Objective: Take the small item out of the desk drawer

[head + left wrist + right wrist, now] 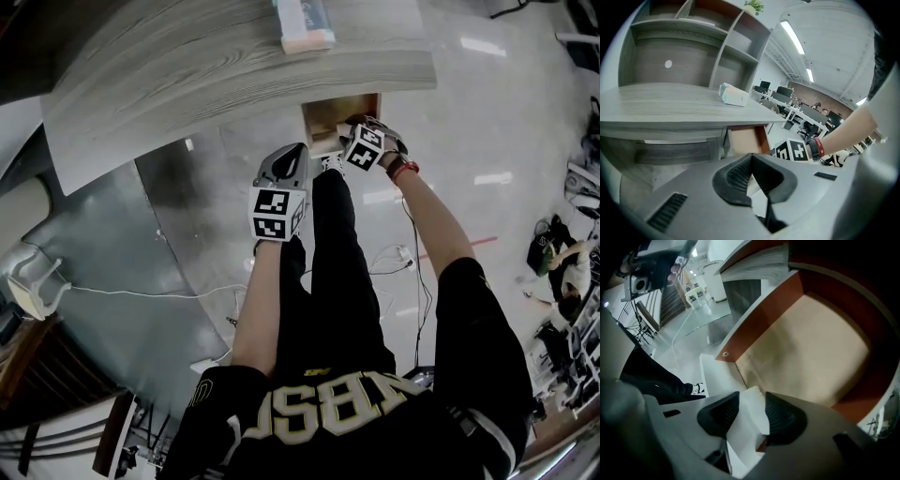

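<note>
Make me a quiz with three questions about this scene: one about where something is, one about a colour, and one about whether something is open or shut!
1. Where is the pale box?
A. on the desk top
B. on the floor
C. in the person's lap

2. What colour are the inside walls of the drawer?
A. blue
B. reddish-brown
C. green

3. How do the fingers of the right gripper stand?
A. pressed tight together
B. apart, with a white item between them
C. clamped on the box

Answers:
1. A, because the box lies on the grey wood top, above the drawer.
2. B, because the walls are reddish-brown around a tan bottom.
3. B, because there is a gap between the fingers and the white item sits in it.
</note>
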Tool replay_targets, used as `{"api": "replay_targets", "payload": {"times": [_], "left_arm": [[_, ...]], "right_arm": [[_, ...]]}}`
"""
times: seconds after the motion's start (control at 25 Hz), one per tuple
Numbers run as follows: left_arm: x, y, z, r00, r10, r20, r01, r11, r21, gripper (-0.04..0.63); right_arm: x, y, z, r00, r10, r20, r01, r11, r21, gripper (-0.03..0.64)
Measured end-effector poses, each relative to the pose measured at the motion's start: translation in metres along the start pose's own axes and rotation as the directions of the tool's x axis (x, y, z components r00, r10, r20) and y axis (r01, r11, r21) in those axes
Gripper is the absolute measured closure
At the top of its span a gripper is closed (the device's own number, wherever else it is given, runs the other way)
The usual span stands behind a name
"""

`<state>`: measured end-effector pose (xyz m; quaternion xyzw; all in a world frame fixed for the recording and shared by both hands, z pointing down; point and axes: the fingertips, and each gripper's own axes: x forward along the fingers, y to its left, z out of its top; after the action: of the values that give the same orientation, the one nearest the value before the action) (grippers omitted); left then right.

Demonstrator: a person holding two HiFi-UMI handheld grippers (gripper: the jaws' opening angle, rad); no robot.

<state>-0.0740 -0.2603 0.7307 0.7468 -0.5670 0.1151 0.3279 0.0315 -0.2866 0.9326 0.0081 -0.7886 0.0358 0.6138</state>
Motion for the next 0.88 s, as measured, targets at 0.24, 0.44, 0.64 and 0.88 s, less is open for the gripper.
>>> {"api": "replay_targets", "payload": {"times": [0.24, 0.44, 0.64, 0.88], "left_arm": [[-0.002, 0.005, -0.009, 1.0, 0.016, -0.007, -0.016, 1.0, -0.024, 0.581], [-0.005, 0.009, -0.012, 1.0, 0.023, -0.007, -0.023, 0.999, -0.034, 0.581], [-0.01, 0.014, -0.014, 1.0, 0.028, -0.003, -0.028, 0.998, -0.048, 0.581], [-0.016, 0.016, -0.009, 1.0, 0.024, 0.005, -0.024, 0.998, -0.051, 0.581]], "right_arm": [[0.012, 0.0, 0.006, 0.998, -0.034, -0.048, 0.033, 0.999, -0.01, 0.492], [0.019, -0.006, 0.007, 0.995, -0.043, -0.09, 0.047, 0.998, 0.046, 0.492], [0.016, -0.007, 0.006, 0.999, -0.023, -0.043, 0.03, 0.985, 0.169, 0.539], [-0.001, -0.015, 0.007, 0.998, -0.057, 0.011, 0.051, 0.95, 0.308, 0.552]]}}
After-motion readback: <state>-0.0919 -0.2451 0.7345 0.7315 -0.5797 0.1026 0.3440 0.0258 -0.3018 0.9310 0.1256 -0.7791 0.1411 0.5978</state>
